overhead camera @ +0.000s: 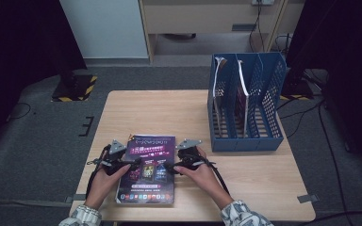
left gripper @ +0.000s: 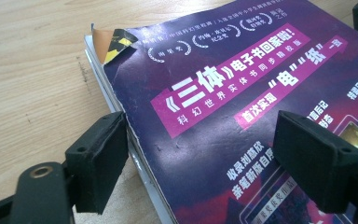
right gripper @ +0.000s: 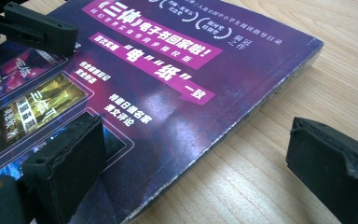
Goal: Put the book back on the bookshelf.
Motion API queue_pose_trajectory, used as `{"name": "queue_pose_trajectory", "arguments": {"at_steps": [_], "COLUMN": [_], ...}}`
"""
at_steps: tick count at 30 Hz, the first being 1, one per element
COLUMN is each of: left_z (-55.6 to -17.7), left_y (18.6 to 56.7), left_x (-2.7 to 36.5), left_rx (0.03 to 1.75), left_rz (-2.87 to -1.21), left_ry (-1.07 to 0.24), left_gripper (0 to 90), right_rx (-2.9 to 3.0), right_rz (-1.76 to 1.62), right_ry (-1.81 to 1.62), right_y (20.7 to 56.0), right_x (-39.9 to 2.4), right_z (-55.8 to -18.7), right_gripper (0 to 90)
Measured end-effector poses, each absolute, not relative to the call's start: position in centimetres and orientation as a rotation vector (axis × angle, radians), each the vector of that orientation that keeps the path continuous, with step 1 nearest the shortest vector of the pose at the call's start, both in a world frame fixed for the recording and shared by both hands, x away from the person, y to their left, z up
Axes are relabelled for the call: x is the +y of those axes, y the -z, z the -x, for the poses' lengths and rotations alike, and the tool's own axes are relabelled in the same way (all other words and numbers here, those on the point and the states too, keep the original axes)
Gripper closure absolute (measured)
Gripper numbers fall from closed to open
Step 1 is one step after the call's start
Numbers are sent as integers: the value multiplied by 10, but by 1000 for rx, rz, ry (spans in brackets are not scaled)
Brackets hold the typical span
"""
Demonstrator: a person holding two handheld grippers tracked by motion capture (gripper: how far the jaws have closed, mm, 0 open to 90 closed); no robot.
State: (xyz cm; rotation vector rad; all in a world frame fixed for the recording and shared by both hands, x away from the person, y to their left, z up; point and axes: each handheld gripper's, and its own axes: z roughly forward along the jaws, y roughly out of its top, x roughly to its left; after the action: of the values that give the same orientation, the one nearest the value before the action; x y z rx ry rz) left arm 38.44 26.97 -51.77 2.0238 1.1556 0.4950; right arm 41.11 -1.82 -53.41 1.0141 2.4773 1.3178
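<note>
**Three cameras, one shared magazine**

The high view looks forward and down from above the person's side, taking in the whole table [overhead camera: 245, 188] and the floor beyond. The left gripper view rides low and close, looking along its black jaws over the magazine [left gripper: 242, 102] and its left edge. The right gripper view sits equally near (facing the opposite edge). All three share the purple cover, and the right gripper view also catches the left gripper [right gripper: 25, 25] at its upper left.
</note>
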Motion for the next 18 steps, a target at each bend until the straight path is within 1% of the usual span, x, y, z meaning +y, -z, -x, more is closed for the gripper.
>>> {"name": "queue_pose_trajectory", "arguments": {"at_steps": [5, 8, 12, 18], "left_z": [-387, -387, -386, -387], "left_y": [519, 519, 517, 519], "left_x": [272, 271, 270, 270], "left_rx": [1187, 1186, 1165, 1194], "left_rz": [-1998, -2003, -2030, -1998], "left_ry": [-451, -459, -481, -457], "left_gripper": [174, 174, 178, 168], "right_rx": [2496, 2516, 2531, 2532], "right_rz": [-1032, -1108, -1113, -1118], "right_ry": [-1357, -1374, -1377, -1375], "right_y": [537, 538, 539, 539], "right_x": [-20, -21, -21, -19], "right_z": [-413, -415, -418, -418], "right_gripper": [62, 63, 61, 48]}}
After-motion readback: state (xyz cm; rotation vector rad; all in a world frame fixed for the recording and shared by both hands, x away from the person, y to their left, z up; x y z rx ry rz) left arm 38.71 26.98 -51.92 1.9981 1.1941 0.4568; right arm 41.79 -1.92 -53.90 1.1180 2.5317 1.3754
